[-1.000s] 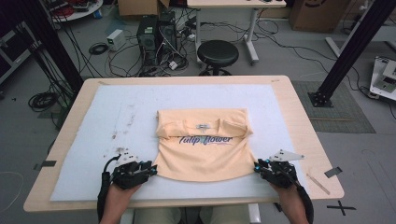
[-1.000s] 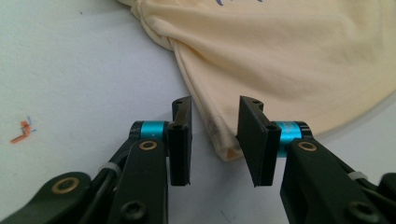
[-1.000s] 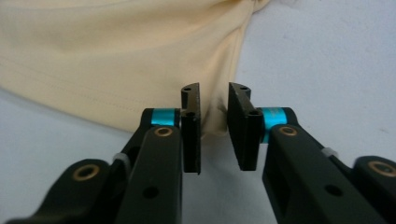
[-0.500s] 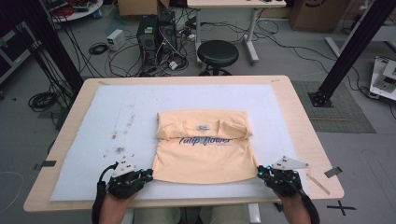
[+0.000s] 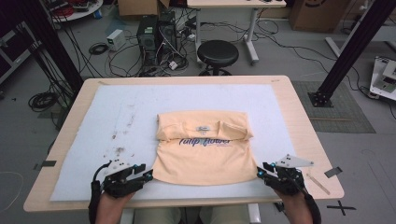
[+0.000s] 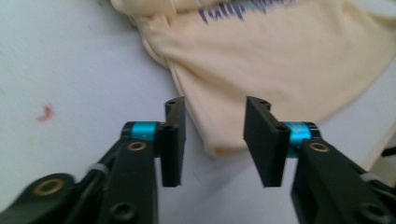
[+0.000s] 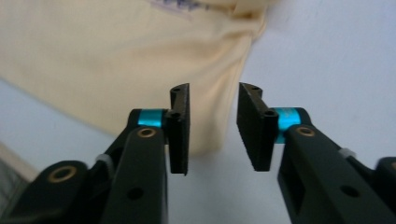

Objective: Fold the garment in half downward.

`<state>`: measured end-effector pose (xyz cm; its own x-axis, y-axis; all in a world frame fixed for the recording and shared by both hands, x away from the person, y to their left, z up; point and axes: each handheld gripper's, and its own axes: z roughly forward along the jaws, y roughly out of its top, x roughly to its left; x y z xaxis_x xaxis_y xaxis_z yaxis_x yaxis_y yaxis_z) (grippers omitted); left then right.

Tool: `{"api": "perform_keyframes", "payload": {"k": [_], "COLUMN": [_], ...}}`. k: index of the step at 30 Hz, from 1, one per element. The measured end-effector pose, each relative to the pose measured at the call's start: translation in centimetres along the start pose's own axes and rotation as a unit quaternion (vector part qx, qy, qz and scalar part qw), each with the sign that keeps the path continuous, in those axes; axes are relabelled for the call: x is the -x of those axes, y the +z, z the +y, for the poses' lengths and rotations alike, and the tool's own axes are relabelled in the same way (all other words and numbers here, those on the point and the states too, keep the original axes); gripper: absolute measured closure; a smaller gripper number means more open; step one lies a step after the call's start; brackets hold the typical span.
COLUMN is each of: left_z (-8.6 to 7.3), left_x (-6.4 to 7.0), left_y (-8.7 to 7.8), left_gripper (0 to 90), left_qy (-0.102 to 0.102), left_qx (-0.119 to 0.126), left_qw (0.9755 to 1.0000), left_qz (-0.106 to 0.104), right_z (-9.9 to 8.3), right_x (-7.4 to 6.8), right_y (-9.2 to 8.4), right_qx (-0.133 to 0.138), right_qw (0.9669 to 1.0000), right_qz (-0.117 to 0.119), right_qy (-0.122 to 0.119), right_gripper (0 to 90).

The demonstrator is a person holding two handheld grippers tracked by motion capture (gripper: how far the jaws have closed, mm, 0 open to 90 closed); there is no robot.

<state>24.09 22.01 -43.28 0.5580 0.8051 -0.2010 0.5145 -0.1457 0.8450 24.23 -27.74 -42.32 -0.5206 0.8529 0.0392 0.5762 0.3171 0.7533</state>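
We have one shirt point(image 5: 203, 148) on the white mat point(image 5: 107, 116), lying a little toward our side of the table point(image 5: 299, 112), its print readable from our seat. Its top part is folded down over the chest, sleeves tucked in, so the first fold looks done; the hem end lies flat and single, nearest us. We judge what is left to be bringing that lower half up over the folded part — and perhaps a last fold across.

The left gripper point(image 5: 148, 175) sits just off the shirt's near left corner, the right gripper point(image 5: 258, 171) just off the near right one. Both have just been opening. In the left gripper view the hem corner point(image 6: 219, 148) lies on the mat beyond the parted jaws, not pinched; in the right gripper view the other corner point(image 7: 205, 144) lies likewise — nothing is held by either.

Counted: one shirt, one mat, one table, two grippers, two hands. Behind the table we see one black stool point(image 5: 217, 52) and one computer tower point(image 5: 148, 37) among loose cables.
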Motion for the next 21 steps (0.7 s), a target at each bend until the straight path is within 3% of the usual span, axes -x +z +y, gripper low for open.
{"api": "perform_keyframes", "payload": {"k": [4, 7, 8, 11, 17, 20, 21], "left_z": [2.0, 3.4, 3.8, 4.9, 6.0, 6.4, 6.5], "left_x": [-1.5, -2.7, -3.1, -4.2, -5.3, -6.0, -6.2], "left_y": [0.2, 0.6, 0.8, 1.4, 2.6, 3.0, 3.1], "left_gripper": [45.7, 41.1, 39.9, 39.4, 39.5, 39.5, 39.5], "left_qy": [-0.004, 0.0, -0.008, -0.014, -0.017, -0.017, -0.016], "left_qx": [0.037, 0.061, 0.068, 0.076, 0.072, 0.066, 0.066], "left_qw": [0.9993, 0.9981, 0.9976, 0.997, 0.9973, 0.9977, 0.9977], "left_qz": [-0.003, -0.004, -0.007, -0.008, -0.005, -0.009, -0.007], "right_z": [2.7, 5.6, 6.5, 9.0, 12.2, 12.0, 11.7], "right_x": [0.7, 1.7, 2.0, 2.3, 2.0, 2.3, 2.4], "right_y": [0.6, 2.2, 2.9, 5.1, 10.2, 11.7, 11.8], "right_qx": [0.037, 0.066, 0.072, 0.077, 0.015, -0.017, -0.023], "right_qw": [0.9993, 0.9977, 0.9973, 0.9967, 0.9986, 0.9976, 0.9966], "right_qz": [-0.007, -0.01, -0.008, 0.009, 0.007, 0.017, 0.021], "right_qy": [-0.008, -0.015, -0.015, -0.025, -0.05, -0.065, -0.076], "right_gripper": [56.1, 50.9, 49.8, 49.8, 52.6, 65.0, 73.3]}}
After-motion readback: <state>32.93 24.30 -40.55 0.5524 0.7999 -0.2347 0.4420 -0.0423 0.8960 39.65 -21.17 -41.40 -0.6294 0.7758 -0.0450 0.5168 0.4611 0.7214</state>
